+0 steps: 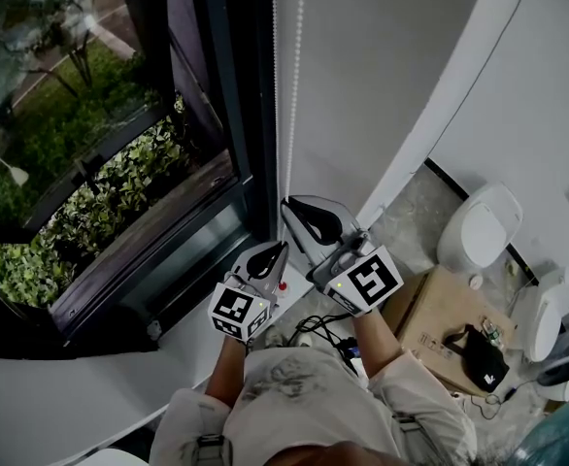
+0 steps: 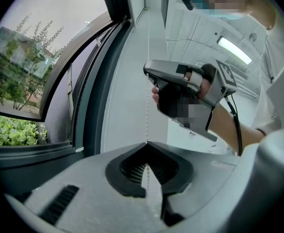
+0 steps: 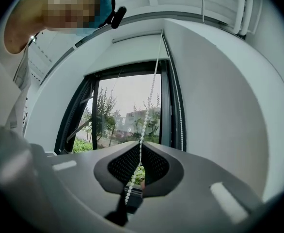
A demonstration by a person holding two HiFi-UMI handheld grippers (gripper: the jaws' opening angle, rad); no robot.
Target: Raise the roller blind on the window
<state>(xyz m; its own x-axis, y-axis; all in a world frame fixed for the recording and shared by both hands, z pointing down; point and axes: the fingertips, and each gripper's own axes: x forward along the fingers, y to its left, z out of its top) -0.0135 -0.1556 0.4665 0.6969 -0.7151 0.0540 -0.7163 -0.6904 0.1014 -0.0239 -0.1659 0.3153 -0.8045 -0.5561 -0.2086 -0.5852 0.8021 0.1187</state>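
Head view puts both tools at the right edge of the dark-framed window (image 1: 119,163), where a white beaded pull chain (image 1: 295,85) hangs down along the white wall (image 1: 382,66). The left gripper (image 1: 273,252) sits lower and the right gripper (image 1: 302,214) just above it, both on the chain's line.

In the left gripper view the jaws are pressed together with the chain pinched between them, running up past the right gripper and the hand that holds it. In the right gripper view those jaws also meet on the chain, which climbs to a pale bar (image 3: 137,38) across the top of the window recess. A second strand hangs free against the frame's right edge.

The glass below that bar looks uncovered, so the blind seems well up already. I cannot tell whether any fabric still hangs.

The step in hand looks like hand-over-hand hauling on one strand. The next move calls for one grip to hold tension while the other lets go, takes the same strand higher up, and draws straight down without drifting onto the free strand.
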